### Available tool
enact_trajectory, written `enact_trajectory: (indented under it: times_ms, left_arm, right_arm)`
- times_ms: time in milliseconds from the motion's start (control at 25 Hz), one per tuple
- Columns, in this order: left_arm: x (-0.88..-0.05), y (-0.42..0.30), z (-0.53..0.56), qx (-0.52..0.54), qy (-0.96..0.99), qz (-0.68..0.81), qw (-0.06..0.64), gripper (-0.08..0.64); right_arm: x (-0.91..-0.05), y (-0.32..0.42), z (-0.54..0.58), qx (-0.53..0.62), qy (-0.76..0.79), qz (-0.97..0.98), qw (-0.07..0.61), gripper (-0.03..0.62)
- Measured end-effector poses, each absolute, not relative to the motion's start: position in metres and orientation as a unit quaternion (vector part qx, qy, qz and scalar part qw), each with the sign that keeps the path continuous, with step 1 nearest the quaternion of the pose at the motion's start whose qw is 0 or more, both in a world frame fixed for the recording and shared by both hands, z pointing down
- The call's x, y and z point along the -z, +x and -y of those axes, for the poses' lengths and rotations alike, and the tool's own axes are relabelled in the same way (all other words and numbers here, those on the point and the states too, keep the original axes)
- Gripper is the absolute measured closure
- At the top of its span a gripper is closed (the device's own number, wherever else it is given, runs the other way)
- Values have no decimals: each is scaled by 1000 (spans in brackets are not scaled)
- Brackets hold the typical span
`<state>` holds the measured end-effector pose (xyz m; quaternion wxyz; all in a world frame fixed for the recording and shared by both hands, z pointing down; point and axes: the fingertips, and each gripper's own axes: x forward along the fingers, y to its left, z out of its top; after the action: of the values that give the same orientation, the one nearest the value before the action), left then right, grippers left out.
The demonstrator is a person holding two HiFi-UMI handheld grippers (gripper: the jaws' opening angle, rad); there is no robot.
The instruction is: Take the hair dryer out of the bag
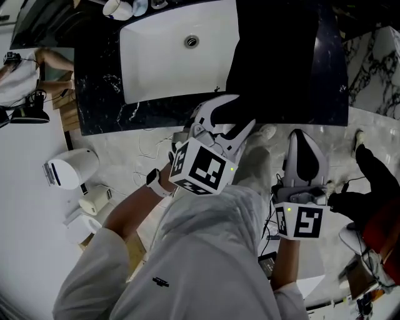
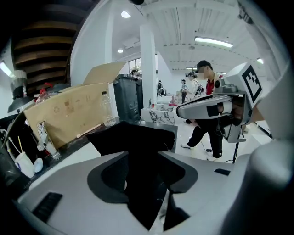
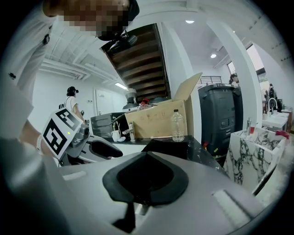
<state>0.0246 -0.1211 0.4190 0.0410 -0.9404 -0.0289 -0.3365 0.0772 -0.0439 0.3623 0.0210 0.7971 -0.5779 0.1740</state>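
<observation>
A black bag (image 1: 275, 56) lies on the dark marble counter (image 1: 100, 94) to the right of the sink. No hair dryer shows in any view. My left gripper (image 1: 232, 115) stands open at the bag's near edge. In the left gripper view, the black bag (image 2: 133, 137) fills the gap between its spread jaws (image 2: 142, 153), and the pads do not press on it. My right gripper (image 1: 304, 134) hangs lower right of the bag, shut on nothing. The right gripper view shows its closed jaws (image 3: 146, 158), with the bag (image 3: 167, 146) a little beyond them.
A white sink (image 1: 181, 50) is set into the counter, with cups (image 1: 119, 7) at its back. A cardboard box (image 2: 69, 114), a clear bottle (image 3: 178, 125) and a black bin (image 3: 220, 119) stand behind. A marble block (image 3: 252, 151) is at the right. People stand around.
</observation>
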Motion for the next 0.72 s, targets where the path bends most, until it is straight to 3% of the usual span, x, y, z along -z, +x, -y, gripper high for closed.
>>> enact_trajectory:
  times_ms: [440,600,640,720]
  left_arm:
    - [-461,47,121,359,-928,65,77,348]
    - [-472,52,126,366,-928,54,47,345]
    - [-472,53,129,363,-930,44,47,356]
    - [-469,57,138,355,-933,23,52,459]
  right_arm:
    - [-403,77,50,-201,789,581,13,581]
    - [-416,76,46,-213,786,580,19,581]
    - [-419,76,46,-214,786,580,20,580]
    - [-424,75,47,-215,784,582,23,581]
